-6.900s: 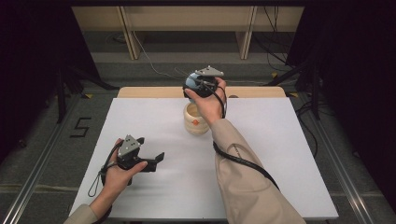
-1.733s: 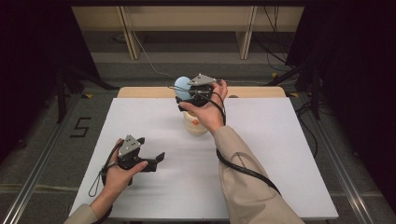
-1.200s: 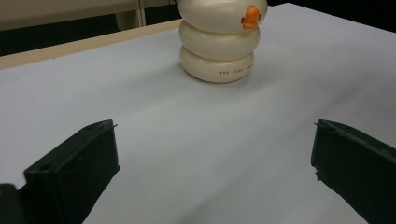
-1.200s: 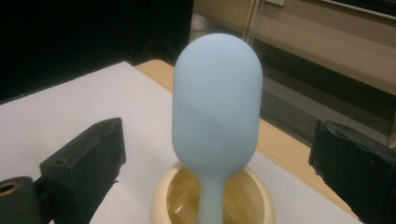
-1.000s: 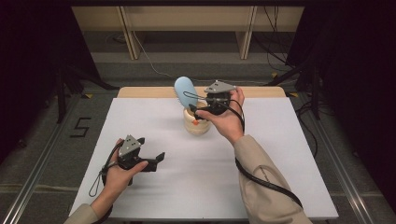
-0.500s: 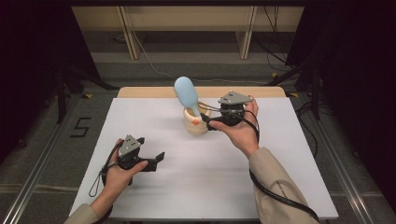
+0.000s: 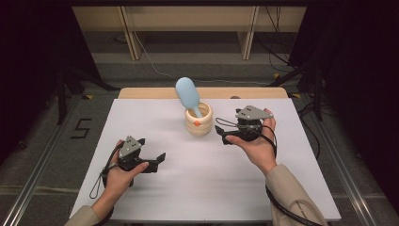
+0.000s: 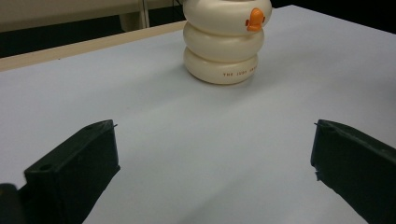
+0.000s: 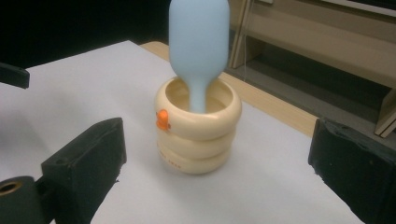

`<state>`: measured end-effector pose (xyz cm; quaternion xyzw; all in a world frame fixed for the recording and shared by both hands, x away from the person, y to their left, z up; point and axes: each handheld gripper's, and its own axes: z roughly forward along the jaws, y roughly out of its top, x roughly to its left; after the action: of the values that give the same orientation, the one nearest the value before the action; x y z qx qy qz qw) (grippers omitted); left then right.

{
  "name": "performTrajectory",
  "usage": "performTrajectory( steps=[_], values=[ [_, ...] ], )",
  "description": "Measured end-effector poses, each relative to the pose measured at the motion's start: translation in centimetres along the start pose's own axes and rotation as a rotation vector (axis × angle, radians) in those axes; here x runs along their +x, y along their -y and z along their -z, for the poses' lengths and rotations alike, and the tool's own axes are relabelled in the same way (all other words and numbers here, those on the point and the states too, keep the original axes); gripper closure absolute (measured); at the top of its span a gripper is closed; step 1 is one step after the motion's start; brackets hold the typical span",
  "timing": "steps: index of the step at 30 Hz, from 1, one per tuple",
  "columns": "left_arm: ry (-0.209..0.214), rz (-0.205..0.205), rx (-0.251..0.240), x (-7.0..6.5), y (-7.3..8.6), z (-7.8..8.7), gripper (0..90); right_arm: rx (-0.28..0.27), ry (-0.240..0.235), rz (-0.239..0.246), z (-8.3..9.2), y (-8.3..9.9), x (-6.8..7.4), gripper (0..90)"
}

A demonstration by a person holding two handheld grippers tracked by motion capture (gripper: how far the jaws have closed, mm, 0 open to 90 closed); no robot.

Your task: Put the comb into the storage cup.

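The light-blue hairbrush [image 7: 187, 94] stands handle-down in the cream ringed cup [image 7: 198, 121] near the far edge of the white table [image 7: 197, 188]. The right gripper [image 7: 225, 137] sits just beside the cup, its jaws spread wide and empty — the brush lies ahead of them, untouched. The left gripper [image 7: 159, 159], jaws likewise apart, rests well away.

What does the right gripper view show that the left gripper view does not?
Right gripper view alone: the blue hairbrush standing handle-down inside the cream holder, and the holder's open rim. Left gripper view alone: small printed lettering on the holder's lowest ring. Both share: the three-ringed holder with its orange beak on the white table, and open black jaws of the view's own gripper in the foreground.
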<state>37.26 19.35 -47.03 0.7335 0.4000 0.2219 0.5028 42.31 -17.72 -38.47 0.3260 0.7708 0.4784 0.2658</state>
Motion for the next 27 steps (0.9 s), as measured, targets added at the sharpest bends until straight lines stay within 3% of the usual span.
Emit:
performTrajectory(
  steps=[11, 27],
  values=[
    [0.001, -0.002, -0.001, 0.0, 0.0, 0.0, 0.4, 0.018, 0.007, -0.045, 2.2, 2.5, -0.8, 5.0],
    [-0.002, 0.001, -0.004, 0.0, 0.0, 0.1, 0.4, 0.020, 0.022, -0.040, 4.9, 4.5, -0.4, 4.8]
  ],
)
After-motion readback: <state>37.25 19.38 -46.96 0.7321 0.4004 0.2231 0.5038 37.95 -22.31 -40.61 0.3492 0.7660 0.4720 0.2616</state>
